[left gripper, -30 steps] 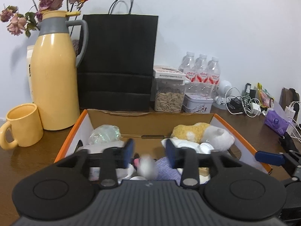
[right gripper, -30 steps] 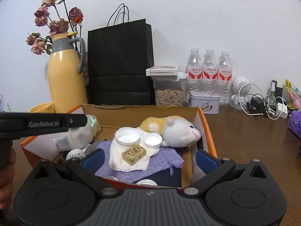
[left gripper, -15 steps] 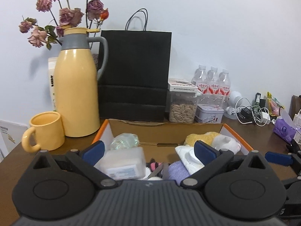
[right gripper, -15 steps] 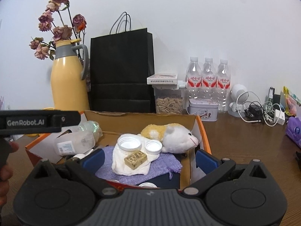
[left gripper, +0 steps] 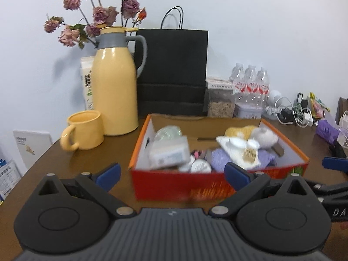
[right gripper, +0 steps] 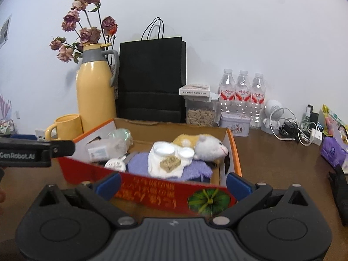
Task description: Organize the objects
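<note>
plain white wall (right gripper: 239, 21) behind a dark brown wooden table (right gripper: 271, 163). landmark: black paper bag (right gripper: 152, 78) standing against the wall at the table's back edge. left of bag, yellow thermos jug (right gripper: 95, 95) with dried roses (right gripper: 87, 30) behind it. right of bag, three water bottles (right gripper: 242, 95). soft even light.

Home desk: thermos jug (left gripper: 115, 82), dried roses (right gripper: 87, 21), tangled chargers (right gripper: 298, 128)

A red cardboard box (right gripper: 152, 192) with orange rim and green pumpkin print holds a yellow-and-white plush toy (right gripper: 202, 146) on lilac cloth (right gripper: 139, 165). Behind: a yellow thermos (left gripper: 115, 87) with grey collar, yellow mug (left gripper: 83, 130), black paper bag (left gripper: 174, 71), 3 red-labelled water bottles (right gripper: 242, 100).
</note>
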`<state>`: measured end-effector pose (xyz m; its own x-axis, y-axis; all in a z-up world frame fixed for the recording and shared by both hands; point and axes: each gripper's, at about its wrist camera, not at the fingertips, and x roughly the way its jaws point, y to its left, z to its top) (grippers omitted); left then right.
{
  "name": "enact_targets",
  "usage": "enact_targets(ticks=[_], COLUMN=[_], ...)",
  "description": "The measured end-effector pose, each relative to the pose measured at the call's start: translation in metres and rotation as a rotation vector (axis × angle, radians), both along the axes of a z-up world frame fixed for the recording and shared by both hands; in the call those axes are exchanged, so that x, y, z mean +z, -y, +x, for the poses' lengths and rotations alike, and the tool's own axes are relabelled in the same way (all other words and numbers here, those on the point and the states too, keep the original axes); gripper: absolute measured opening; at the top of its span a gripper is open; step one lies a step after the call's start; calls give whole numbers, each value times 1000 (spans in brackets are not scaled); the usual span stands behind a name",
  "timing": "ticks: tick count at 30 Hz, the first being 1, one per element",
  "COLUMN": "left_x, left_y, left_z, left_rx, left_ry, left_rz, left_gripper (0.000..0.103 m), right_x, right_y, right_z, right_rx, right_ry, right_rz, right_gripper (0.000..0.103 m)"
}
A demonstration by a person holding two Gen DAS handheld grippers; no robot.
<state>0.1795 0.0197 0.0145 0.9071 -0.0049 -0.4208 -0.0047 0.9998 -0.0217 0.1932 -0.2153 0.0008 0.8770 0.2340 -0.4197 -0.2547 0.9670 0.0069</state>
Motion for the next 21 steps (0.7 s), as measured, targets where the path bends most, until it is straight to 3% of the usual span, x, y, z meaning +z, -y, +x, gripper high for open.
enact_targets(ticks=[13, 21], left_x=[-9, -13], left_y=[-14, -12], left_z=[-85, -114], left_rx=[-2, -12], left_ry=[-58, -71], left_rz=[-30, -39], left_gripper=[103, 103], right_x=[4, 2], right_y=[-5, 2], right_z=[-71, -99], right_rx=[60, 37], right_ry=[-64, -70], right_rz=[9, 25], right_gripper=[103, 103])
